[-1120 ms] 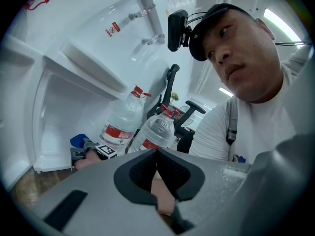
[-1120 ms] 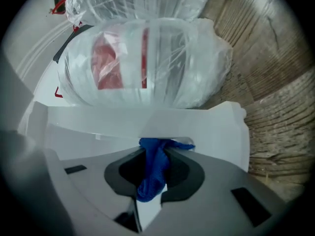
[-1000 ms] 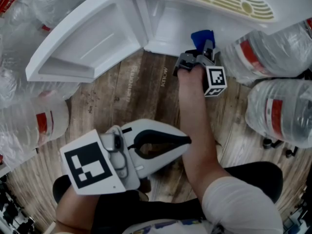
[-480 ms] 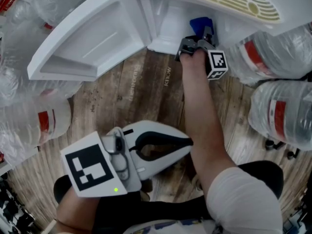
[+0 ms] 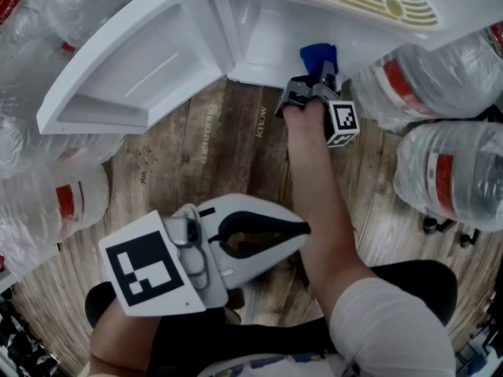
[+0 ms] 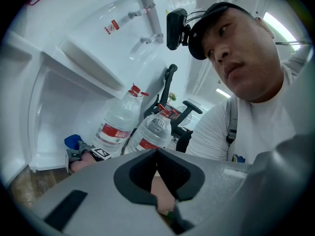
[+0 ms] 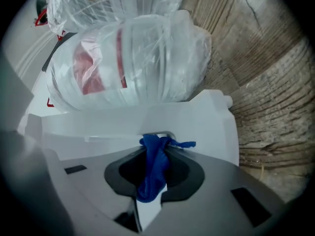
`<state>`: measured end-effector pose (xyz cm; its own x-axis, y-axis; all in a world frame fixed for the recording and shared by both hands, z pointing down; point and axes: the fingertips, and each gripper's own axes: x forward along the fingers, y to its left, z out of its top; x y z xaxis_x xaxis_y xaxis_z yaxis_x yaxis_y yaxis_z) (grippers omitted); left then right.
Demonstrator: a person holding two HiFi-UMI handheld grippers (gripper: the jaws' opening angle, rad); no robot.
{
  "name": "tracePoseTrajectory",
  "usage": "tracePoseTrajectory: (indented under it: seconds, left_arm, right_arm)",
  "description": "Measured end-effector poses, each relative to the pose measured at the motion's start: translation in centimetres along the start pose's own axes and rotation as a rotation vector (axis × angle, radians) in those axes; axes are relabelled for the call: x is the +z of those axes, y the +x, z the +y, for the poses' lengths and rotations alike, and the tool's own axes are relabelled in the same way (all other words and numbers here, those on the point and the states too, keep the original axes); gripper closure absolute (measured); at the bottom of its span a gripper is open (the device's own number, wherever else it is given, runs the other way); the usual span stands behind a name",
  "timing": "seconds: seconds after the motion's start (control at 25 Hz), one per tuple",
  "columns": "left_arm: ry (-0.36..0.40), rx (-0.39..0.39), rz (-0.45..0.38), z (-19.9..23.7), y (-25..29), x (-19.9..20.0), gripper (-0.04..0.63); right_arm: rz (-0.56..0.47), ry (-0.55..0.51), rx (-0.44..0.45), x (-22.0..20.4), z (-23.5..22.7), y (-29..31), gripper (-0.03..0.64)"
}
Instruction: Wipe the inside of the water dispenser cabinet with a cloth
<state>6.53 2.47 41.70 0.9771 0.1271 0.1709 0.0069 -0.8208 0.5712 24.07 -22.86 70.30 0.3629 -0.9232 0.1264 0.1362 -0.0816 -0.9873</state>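
The right gripper [image 5: 321, 75] was held at the lower front of the water dispenser cabinet [image 5: 267, 45], which was seen from above with its door [image 5: 134, 69] swung wide to the left. Its jaws were clamped on a blue cloth [image 7: 153, 168]. The cloth was pinched as a narrow bunched strip, with its top pushed out past the jaw tips. In the right gripper view that top was seen right at the white plastic of the cabinet (whether it was pressed on the surface or just short of it could not be told). From the head view, the cloth was seen just inside the opening, toward its right side.

The left gripper [image 5: 302, 228] was held low and close to the body, well apart from the cabinet, with its tips pointed to the right. Its jaws were closed together and nothing was held between them; only a bit of a forearm was seen through the gap behind the tips.

Large water bottles [image 5: 440, 77] wrapped in clear plastic were stacked just beside the cabinet on the right, and more bottles [image 5: 55, 195] were laid at the left, under the open door. A wooden floor [image 5: 212, 148] lay beneath everything.
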Motion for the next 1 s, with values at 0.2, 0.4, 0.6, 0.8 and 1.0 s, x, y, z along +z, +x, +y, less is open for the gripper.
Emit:
tracePoseTrajectory:
  seconds: [0.2,0.4,0.6,0.8,1.0]
  left_arm:
    - [-0.008,-0.008,-0.004,-0.2,-0.5,0.1,0.592]
    - [-0.016,-0.028,-0.015,-0.9,-1.1,0.0,0.592]
    - [-0.017,-0.049,-0.029,-1.4,-1.5,0.2,0.592]
    - [-0.002,-0.056,-0.061,-1.7,-1.9,1.3,0.592]
    - [0.016,-0.008,-0.079,-1.0,-2.0,2.8,0.592]
  right_arm:
    - [0.017,-0.056,-0.023,0.3,-0.5,-1.8,0.552]
    - [0.062,-0.153,-0.052,1.5,-1.1,-4.1,0.552]
    - [0.133,-0.330,-0.104,3.5,-1.5,-5.9,0.552]
    - [0.179,-0.445,-0.131,3.8,-0.5,-6.7,0.552]
    - [0.303,-0.628,-0.175,-0.3,0.6,-7.0,0.552]
